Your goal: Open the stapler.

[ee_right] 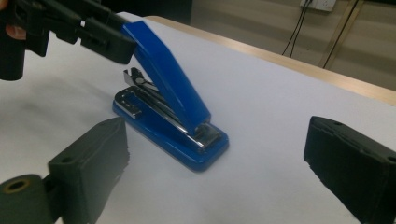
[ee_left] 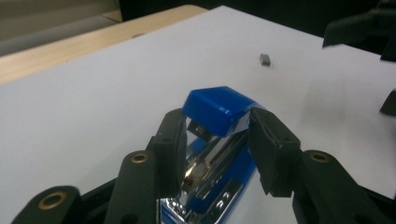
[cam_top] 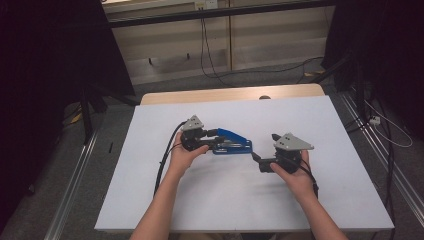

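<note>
A blue stapler (cam_top: 234, 143) lies on the white table top (cam_top: 240, 200), its base flat and its blue cover (ee_right: 168, 79) swung up at a steep angle, so the metal staple channel (ee_right: 144, 95) is exposed. My left gripper (cam_top: 216, 136) is shut on the free tip of that cover (ee_left: 217, 107), with a pad (ee_left: 273, 140) on each side, and holds it raised. My right gripper (cam_top: 267, 151) stands open to the right of the stapler's hinged end; its jaws are wide apart, with nothing between the pads (ee_right: 95, 149).
A small grey block (ee_left: 265, 59) lies alone on the white top beyond the stapler. A wooden strip (cam_top: 230, 94) runs along the table's far edge with a small dark spot (cam_top: 265, 97) on it. Cables and rails are on the floor around the table.
</note>
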